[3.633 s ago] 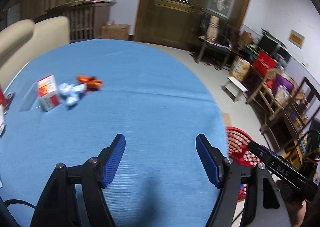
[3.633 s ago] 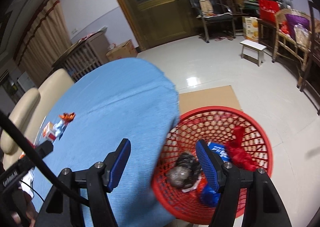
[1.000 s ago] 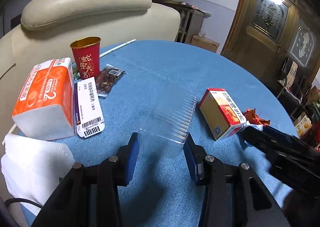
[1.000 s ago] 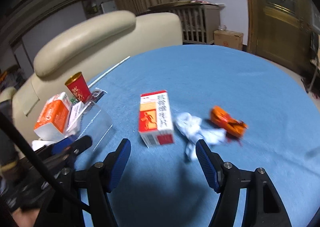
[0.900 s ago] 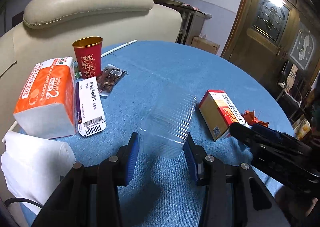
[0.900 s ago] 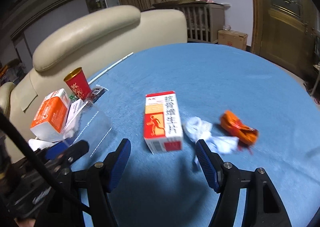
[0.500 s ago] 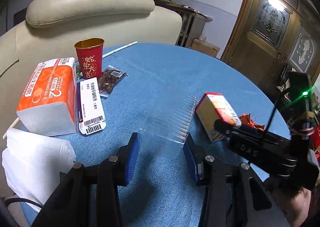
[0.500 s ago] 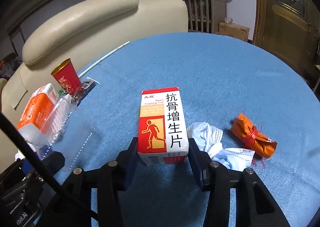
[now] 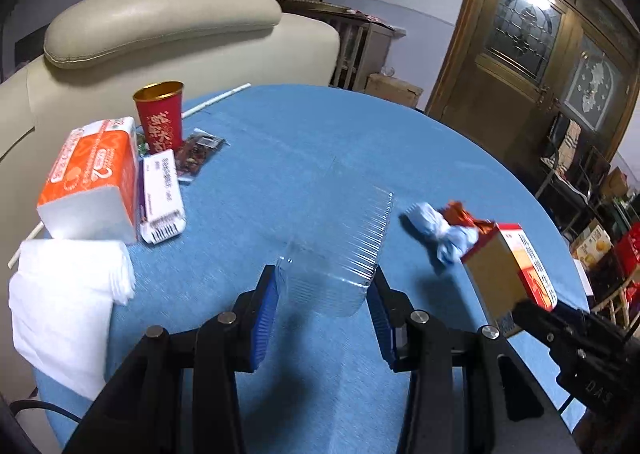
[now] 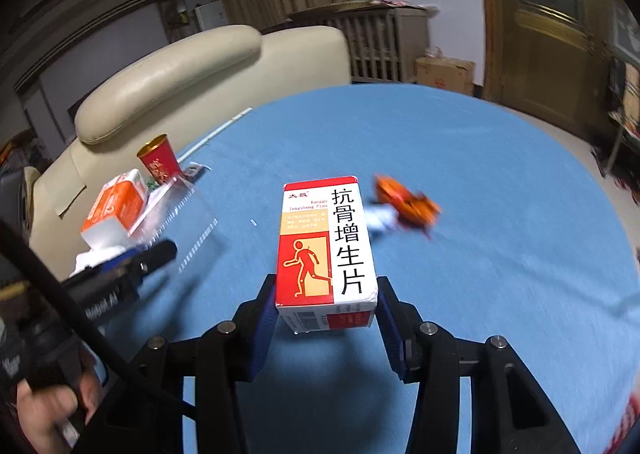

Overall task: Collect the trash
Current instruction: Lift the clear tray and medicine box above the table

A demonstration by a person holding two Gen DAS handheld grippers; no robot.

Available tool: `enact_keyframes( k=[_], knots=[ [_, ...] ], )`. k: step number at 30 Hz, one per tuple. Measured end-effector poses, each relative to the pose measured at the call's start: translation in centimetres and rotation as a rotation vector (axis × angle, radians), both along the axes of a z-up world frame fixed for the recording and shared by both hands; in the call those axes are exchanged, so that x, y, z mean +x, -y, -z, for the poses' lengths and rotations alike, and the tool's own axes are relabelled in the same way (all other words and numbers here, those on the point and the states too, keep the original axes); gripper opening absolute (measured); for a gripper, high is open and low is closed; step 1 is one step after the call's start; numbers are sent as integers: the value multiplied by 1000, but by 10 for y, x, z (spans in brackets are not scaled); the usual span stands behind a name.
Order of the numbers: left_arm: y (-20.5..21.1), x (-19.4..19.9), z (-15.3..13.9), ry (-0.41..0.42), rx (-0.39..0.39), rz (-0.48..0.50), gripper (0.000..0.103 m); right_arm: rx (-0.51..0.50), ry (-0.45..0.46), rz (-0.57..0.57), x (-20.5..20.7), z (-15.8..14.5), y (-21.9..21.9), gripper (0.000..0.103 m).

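My left gripper [image 9: 323, 286] is shut on a clear ribbed plastic container [image 9: 340, 250], held just above the blue tablecloth [image 9: 320, 133]. My right gripper [image 10: 326, 306] is shut on a red-and-white medicine box [image 10: 326, 246], its pads pressing both long sides, and the box hangs off the table. In the left wrist view the same box [image 9: 508, 274] is at the right. A crumpled white-blue wad [image 9: 436, 230] and an orange wrapper [image 9: 460, 213] lie on the cloth beyond it. The orange wrapper [image 10: 404, 203] shows blurred in the right wrist view.
At the table's far left stand a red cup [image 9: 159, 115], an orange tissue pack [image 9: 96, 173], a white-and-purple carton [image 9: 162, 193] and a snack packet [image 9: 200, 153]. White napkins [image 9: 64, 302] lie at the near left edge. A cream armchair [image 9: 160, 17] backs the table.
My right gripper closed on the medicine box and lifted it off the cloth, away from the wad and wrapper. My left gripper, still gripping the clear container, drew back slightly.
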State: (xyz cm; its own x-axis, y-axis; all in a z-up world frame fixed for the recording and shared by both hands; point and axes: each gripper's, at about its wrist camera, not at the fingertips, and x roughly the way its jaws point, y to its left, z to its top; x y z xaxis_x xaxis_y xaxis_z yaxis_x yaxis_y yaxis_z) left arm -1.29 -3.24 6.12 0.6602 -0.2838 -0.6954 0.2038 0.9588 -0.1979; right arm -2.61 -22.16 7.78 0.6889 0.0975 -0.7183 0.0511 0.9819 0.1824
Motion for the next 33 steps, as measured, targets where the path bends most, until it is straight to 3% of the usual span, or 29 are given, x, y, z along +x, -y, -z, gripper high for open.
enact_keyframes(
  k=[12, 21, 33],
  knots=[
    [20, -40, 1, -3, 32, 57, 45, 45, -15, 98, -63, 10, 31, 50],
    [24, -54, 6, -16, 40, 72, 45, 20, -60, 90, -80, 23, 28, 50],
    [25, -60, 8, -20, 39, 83, 45, 29, -49, 111, -88, 20, 30, 50]
  ],
)
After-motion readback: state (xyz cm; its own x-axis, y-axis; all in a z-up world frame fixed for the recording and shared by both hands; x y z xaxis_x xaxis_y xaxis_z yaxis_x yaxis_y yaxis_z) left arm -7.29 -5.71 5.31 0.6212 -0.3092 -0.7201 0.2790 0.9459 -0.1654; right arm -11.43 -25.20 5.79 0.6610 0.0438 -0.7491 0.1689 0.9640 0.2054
